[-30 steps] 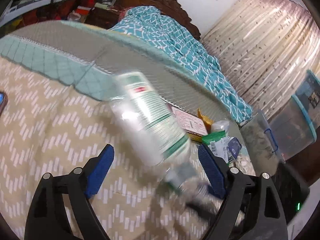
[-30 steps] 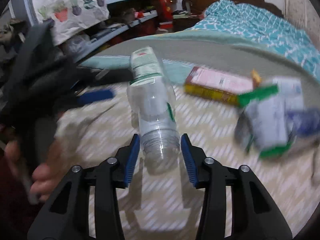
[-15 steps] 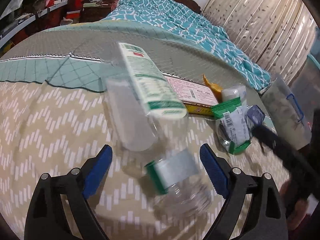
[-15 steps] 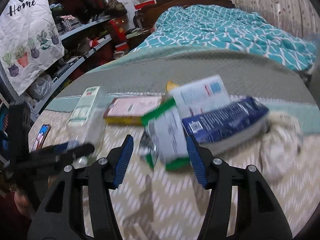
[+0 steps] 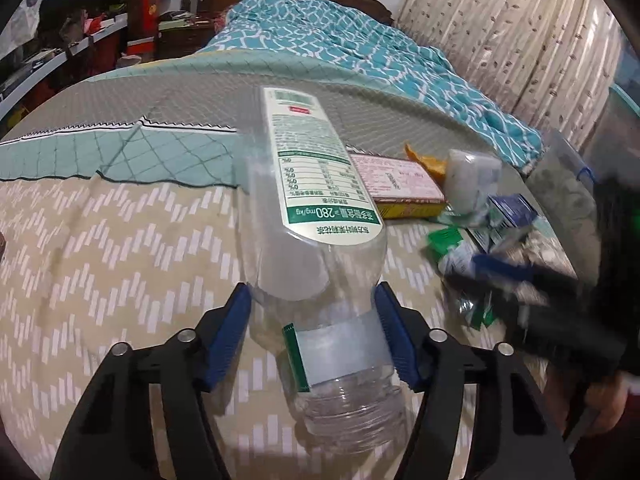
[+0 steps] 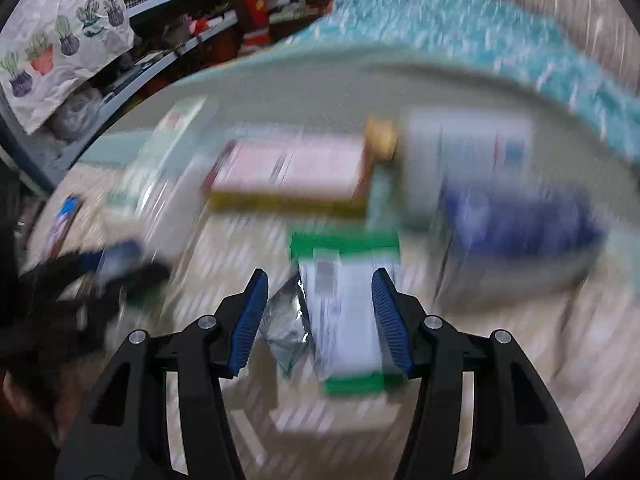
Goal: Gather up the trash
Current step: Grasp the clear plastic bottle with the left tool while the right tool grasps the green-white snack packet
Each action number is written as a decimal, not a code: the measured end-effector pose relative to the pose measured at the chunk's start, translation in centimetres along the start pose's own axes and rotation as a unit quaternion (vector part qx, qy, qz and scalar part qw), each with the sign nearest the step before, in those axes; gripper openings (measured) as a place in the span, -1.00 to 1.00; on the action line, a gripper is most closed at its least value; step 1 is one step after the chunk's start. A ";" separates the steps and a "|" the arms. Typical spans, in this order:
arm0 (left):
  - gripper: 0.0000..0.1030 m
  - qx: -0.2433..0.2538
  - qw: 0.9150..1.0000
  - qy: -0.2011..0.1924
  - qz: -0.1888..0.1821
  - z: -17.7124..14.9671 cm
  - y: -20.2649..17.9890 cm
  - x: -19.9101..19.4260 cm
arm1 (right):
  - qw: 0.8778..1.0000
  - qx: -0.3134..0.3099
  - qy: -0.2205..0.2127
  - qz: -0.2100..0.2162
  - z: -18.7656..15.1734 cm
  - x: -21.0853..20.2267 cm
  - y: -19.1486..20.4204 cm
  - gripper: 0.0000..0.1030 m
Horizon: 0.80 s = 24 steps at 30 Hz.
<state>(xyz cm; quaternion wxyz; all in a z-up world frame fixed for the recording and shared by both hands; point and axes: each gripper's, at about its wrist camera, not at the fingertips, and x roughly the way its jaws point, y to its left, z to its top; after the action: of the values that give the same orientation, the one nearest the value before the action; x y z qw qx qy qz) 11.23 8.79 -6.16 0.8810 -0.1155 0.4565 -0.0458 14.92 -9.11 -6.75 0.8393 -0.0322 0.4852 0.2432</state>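
Note:
An empty clear plastic bottle (image 5: 316, 216) with a green-and-white label stands tilted over the beige zigzag bedspread (image 5: 120, 264). Its neck end is nearest the camera. My left gripper (image 5: 312, 296) is closing, and both blue pads press on the bottle's lower body. In the blurred right wrist view, my right gripper (image 6: 320, 280) is open above a green-and-white wrapper (image 6: 344, 312) and a crumpled silver foil (image 6: 284, 320) lying on the bedspread. The pads do not touch them. The bottle (image 6: 160, 160) shows far left there.
A pink-and-yellow box (image 5: 396, 184), a white packet (image 6: 464, 152) and a dark blue packet (image 6: 516, 216) lie beyond the wrapper. A phone (image 6: 66, 216) lies at the left. A clear bin (image 5: 560, 184) stands at the bed's right edge. A turquoise blanket (image 5: 340, 40) covers the far end, and shelves (image 5: 80, 40) stand to the left.
My right gripper let go of the bottle and swung right over the wrappers. My left gripper's jaws closed from wide apart onto the bottle.

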 end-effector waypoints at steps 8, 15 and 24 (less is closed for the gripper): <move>0.09 -0.014 1.000 0.005 -0.025 -1.1 0.4 -1.1 | 0.998 0.032 -0.056 -0.019 -2.9 -3.8 -1.0 0.21; -0.07 -0.038 0.999 -0.007 -0.009 -1.9 2.1 -2.5 | 0.998 -0.002 -0.011 -0.064 -2.0 -1.1 -1.2 0.37; -0.27 -0.040 0.998 -0.006 -0.038 -4.1 3.2 -5.4 | 1.000 -0.009 -0.026 -0.013 -6.8 -4.4 1.0 -0.33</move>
<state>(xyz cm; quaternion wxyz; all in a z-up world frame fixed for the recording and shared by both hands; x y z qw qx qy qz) 4.69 12.18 -4.98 0.8759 -0.1681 0.4483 -0.0600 7.22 -11.88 -6.48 0.8542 -0.0399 0.4607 0.2377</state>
